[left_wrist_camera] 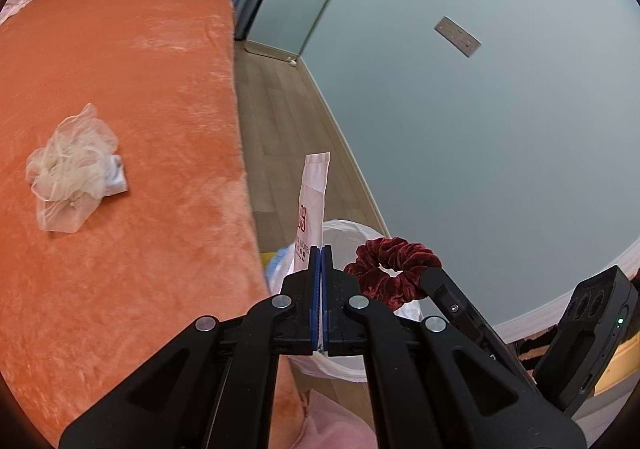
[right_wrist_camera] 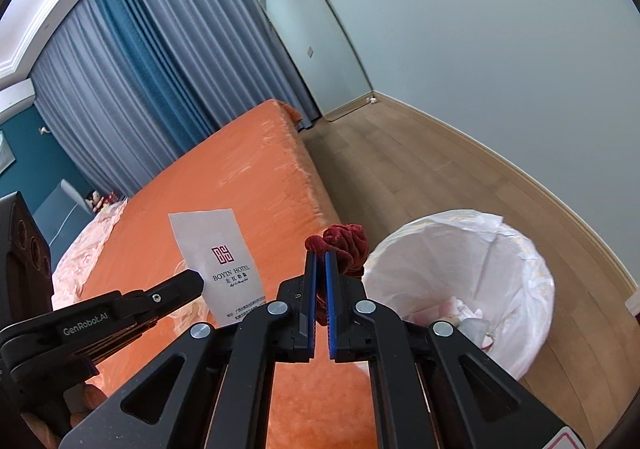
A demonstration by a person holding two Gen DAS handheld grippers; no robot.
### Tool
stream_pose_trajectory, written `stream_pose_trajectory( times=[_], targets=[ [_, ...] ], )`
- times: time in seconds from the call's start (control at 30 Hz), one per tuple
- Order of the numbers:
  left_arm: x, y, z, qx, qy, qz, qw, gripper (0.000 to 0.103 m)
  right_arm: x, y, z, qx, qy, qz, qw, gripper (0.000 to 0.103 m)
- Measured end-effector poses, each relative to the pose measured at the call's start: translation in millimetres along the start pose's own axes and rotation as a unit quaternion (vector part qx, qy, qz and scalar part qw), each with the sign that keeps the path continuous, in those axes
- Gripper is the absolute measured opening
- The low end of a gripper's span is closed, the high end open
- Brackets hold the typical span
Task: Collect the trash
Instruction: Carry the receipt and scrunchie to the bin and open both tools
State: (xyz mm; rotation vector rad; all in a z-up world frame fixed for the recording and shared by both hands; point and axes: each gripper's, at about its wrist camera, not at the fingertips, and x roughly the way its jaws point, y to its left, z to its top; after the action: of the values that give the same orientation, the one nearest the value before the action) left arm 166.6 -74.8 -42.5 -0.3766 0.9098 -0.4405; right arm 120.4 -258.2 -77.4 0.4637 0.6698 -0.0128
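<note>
My left gripper (left_wrist_camera: 320, 249) is shut on a white paper packet (left_wrist_camera: 313, 201) printed "Boyin Hotel", held upright beside the bed edge; the packet also shows in the right wrist view (right_wrist_camera: 220, 249). My right gripper (right_wrist_camera: 320, 254) is shut on a dark red velvet scrunchie (right_wrist_camera: 346, 241), held just left of the white-lined trash bin (right_wrist_camera: 460, 273). The scrunchie (left_wrist_camera: 394, 267) and bin liner (left_wrist_camera: 344, 237) also show in the left wrist view. A crumpled sheer white mesh wad (left_wrist_camera: 72, 165) lies on the orange bed (left_wrist_camera: 140, 89).
The bin holds some crumpled paper (right_wrist_camera: 464, 313). Wooden floor (right_wrist_camera: 400, 169) runs between bed and pale wall. Grey-blue curtains (right_wrist_camera: 140, 69) and a leaning mirror (right_wrist_camera: 312, 41) stand behind the bed. A pink quilt (right_wrist_camera: 88, 241) lies at the bed's far left.
</note>
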Motion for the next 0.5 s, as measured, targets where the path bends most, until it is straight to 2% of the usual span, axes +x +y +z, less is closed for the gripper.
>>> stream_pose_trajectory(
  times=[0.23, 0.5],
  targets=[
    [16.0, -35.5, -6.9, 0.025, 0.012, -0.015, 0.9995, 0.000, -18.6, -32.9, 2.2, 0.018, -0.014, -0.018, 1.000, 0.004],
    [32.6, -57.5, -15.8, 0.043, 0.028, -0.026, 0.9983, 0.000, -33.2, -58.8, 2.9, 0.034, -0.022, -0.034, 0.999, 0.004]
  ],
)
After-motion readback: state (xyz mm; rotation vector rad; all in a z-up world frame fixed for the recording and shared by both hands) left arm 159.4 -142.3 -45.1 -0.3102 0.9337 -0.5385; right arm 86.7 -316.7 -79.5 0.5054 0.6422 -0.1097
